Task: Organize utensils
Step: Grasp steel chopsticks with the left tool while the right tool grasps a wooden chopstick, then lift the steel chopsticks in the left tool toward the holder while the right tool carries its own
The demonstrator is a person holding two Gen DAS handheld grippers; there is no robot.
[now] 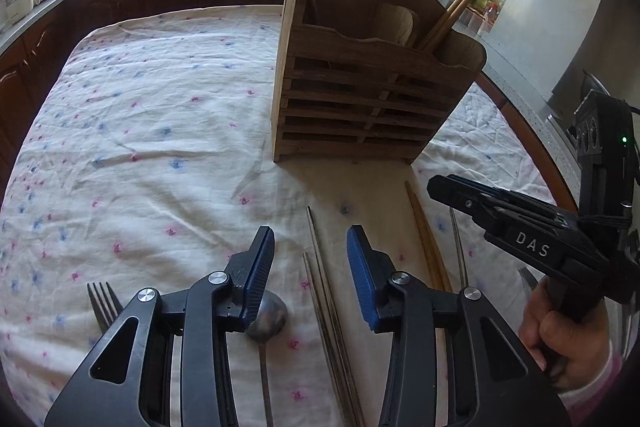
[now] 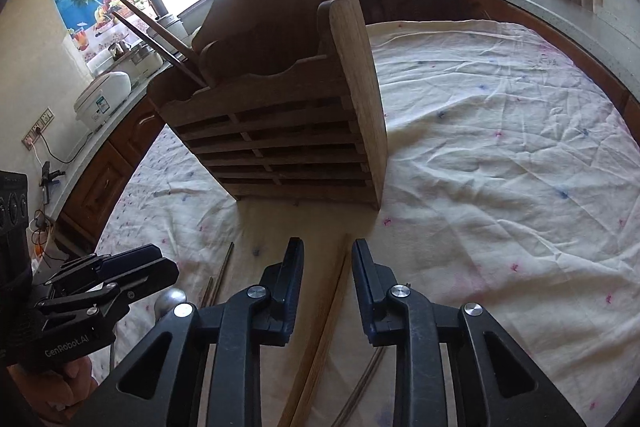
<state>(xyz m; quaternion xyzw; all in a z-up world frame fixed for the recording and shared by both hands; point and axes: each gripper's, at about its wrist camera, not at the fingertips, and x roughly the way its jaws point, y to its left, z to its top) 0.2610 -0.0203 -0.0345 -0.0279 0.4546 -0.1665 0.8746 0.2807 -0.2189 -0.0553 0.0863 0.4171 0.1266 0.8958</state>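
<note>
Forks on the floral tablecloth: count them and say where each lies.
1 for certain: a metal fork at the near left, left of the metal spoon and partly behind the left gripper. Prongs at the far right edge beside the right gripper might be another.

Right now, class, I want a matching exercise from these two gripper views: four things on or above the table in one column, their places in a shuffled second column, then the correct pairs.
Things:
1. fork
2. spoon
3. wooden holder
4. left gripper

Places:
A. standing upright on the cloth
B. open above the dark chopsticks
C. lying farthest left on the cloth
D. bowl partly under the left gripper's left finger

Pairs: 1-C, 2-D, 3-A, 4-B
</note>
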